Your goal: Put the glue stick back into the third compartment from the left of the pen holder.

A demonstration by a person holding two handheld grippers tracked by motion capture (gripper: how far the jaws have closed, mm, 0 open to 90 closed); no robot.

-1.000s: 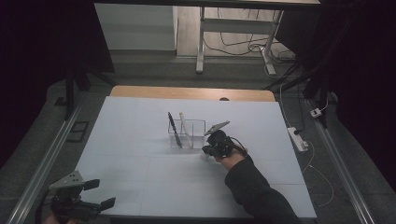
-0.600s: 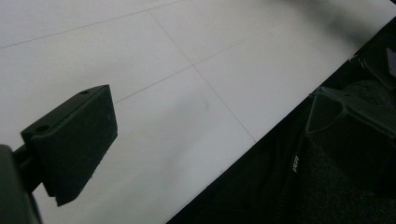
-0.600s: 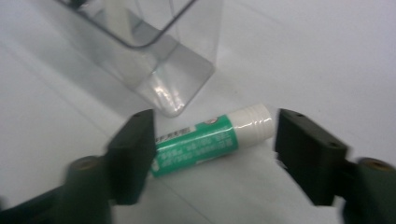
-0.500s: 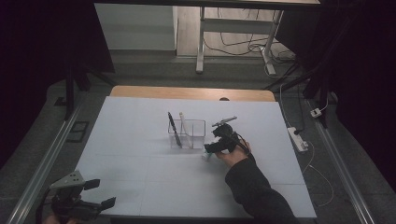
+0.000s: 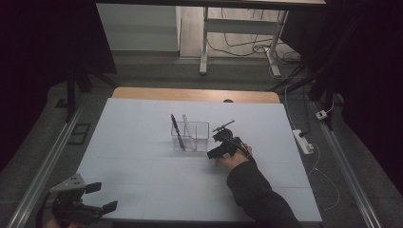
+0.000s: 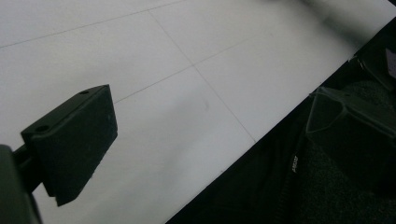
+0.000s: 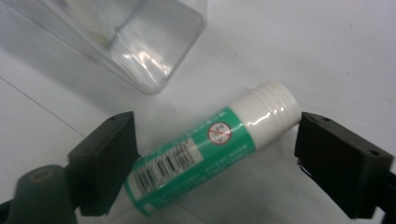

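Glue stick, green with a white cap, lay on the white desk beside a clear holder already containing two pens. The right gripper straddled it, jaws apart, not yet closed. The left gripper waited apart, jaws open.

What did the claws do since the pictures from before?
The right claw tipped down toward the table beside the clear holder, open around a green glue stick lying there. The left claw, the holder and the two pens stayed put.
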